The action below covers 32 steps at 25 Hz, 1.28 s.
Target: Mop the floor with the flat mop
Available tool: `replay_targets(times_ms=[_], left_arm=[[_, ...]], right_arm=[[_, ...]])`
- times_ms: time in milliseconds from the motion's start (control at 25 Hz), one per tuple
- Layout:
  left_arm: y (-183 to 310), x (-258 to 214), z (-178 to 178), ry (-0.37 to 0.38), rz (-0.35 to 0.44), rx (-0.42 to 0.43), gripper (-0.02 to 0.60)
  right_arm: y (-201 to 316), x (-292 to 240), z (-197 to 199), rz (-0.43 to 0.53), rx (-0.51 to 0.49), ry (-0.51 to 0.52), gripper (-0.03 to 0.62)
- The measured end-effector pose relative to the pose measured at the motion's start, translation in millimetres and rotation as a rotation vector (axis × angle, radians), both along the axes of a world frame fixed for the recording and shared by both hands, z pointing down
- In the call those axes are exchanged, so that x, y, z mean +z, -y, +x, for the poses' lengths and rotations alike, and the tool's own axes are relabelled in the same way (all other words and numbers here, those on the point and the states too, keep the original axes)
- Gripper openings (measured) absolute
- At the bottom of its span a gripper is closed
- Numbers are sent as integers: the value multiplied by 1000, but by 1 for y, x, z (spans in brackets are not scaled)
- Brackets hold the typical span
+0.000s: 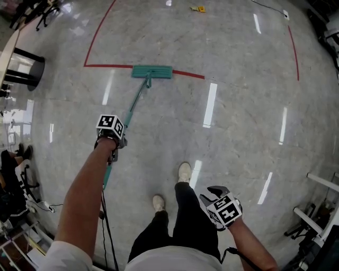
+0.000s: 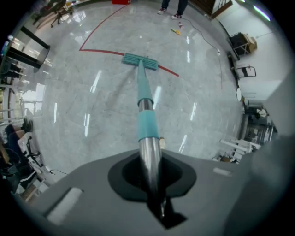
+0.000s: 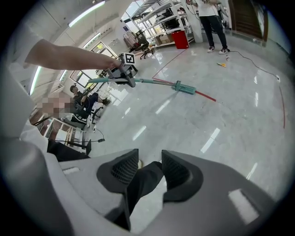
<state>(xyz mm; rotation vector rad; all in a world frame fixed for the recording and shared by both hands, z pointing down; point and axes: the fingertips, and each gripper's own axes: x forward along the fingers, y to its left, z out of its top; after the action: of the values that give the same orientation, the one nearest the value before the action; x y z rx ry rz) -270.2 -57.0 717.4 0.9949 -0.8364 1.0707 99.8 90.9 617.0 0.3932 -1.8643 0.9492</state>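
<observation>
The flat mop's teal head lies flat on the grey stone floor, across a red tape line. Its teal and silver handle slants back to my left gripper, which is shut on it. In the left gripper view the silver shaft sits clamped between the jaws, and the mop head shows far ahead. My right gripper hangs low at the right, away from the mop. Its jaws stand apart with nothing held; only a dark trouser leg shows behind the gap.
The person's white shoes stand just behind the handle. A black round stand is at the left, a cable trails near the feet, and white frames crowd the right edge. A small yellow object lies far ahead. People stand in the distance.
</observation>
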Motion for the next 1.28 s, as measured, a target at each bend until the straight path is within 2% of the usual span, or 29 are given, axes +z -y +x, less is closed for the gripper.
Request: replay_targets(times_ms=[240, 520, 800, 1000, 1280], left_arm=[[-33, -24, 6, -35, 46, 13, 43], [-111, -52, 6, -56, 72, 30, 43], [-210, -61, 2, -81, 32, -3, 43], [-264, -56, -18, -45, -6, 12, 43], [-289, -35, -48, -14, -52, 31, 43]], right_arm=[[1, -2, -11, 34, -6, 13, 160], [-7, -14, -30, 77, -20, 34, 160], [-32, -17, -42, 89, -44, 37, 160], [-49, -17, -56, 91, -70, 40, 160], [-65, -16, -62, 81, -80, 32, 160]])
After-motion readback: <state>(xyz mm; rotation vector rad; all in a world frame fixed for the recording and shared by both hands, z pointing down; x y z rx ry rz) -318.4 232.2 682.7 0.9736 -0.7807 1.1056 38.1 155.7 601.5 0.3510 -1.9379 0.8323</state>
